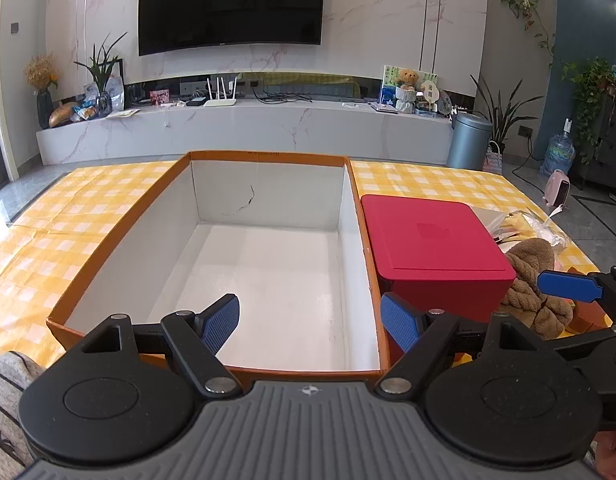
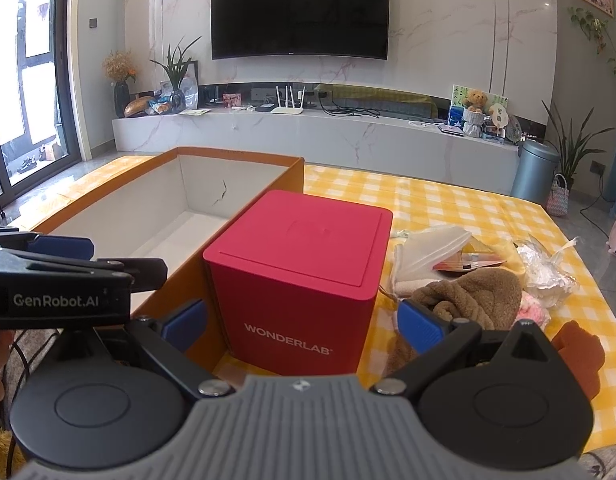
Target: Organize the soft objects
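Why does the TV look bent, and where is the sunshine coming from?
Left wrist view: the fisheye lens bows the TV and the orange box edges; sun brightens the checked cloth on the left. Right wrist view: same bending, and the window on the left glares white, washed out.

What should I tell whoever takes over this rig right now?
Left tongs: open, empty, held over the near edge of the orange box.
Right tongs: open, empty, facing the red box.
Orange box: nothing visible inside, its white floor bare.
Red box: lid on, standing against the orange box's right wall.
Soft things: brown towel and a pink fluffy item lie on the checked cloth right of the red box, among plastic wrappers.
Done: nothing sorted yet.
Left: likely moving the soft things into the orange box.
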The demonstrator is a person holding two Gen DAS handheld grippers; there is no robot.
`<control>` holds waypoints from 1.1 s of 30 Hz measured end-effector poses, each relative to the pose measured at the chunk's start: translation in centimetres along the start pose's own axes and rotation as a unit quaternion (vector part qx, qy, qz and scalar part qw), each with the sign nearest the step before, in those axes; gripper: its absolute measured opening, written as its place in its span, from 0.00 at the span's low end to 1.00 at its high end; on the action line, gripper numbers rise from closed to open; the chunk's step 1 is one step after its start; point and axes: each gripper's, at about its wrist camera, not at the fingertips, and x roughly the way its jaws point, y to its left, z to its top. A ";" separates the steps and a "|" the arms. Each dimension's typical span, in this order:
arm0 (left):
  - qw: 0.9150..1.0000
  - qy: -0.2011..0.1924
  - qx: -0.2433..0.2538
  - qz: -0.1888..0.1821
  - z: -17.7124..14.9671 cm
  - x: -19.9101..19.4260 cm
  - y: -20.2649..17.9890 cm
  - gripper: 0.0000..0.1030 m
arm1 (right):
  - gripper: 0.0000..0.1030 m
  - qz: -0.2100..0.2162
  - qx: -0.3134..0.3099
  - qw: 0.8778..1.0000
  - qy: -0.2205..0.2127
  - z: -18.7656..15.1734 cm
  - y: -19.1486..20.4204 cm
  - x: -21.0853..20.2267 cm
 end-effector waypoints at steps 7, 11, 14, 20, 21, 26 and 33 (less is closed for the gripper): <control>1.000 0.000 0.003 0.004 -0.1 -0.1 -0.2 0.91 | 0.97 -0.001 0.000 1.000 0.002 0.0 -0.1 0.0; 1.000 -0.001 0.004 0.005 -0.1 -0.1 -0.2 0.92 | 0.97 0.000 0.000 1.000 0.003 0.0 -0.1 0.1; 1.000 -0.005 0.010 0.007 -0.1 -0.2 -0.3 0.91 | 0.97 -0.001 -0.002 1.000 0.004 0.0 0.0 0.1; 1.000 -0.005 0.011 0.009 -0.1 -0.3 -0.4 0.91 | 0.97 -0.002 -0.003 1.000 0.005 -0.1 0.0 0.1; 1.000 -0.006 0.012 0.009 -0.1 -0.3 -0.4 0.91 | 0.97 -0.001 -0.002 1.000 0.005 -0.1 0.0 0.1; 1.000 -0.006 0.013 0.010 -0.1 -0.3 -0.4 0.91 | 0.97 -0.002 -0.002 1.000 0.006 -0.1 0.0 0.2; 1.000 -0.008 0.016 0.011 -0.1 -0.3 -0.5 0.92 | 0.97 -0.002 -0.002 1.000 0.006 -0.1 0.0 0.3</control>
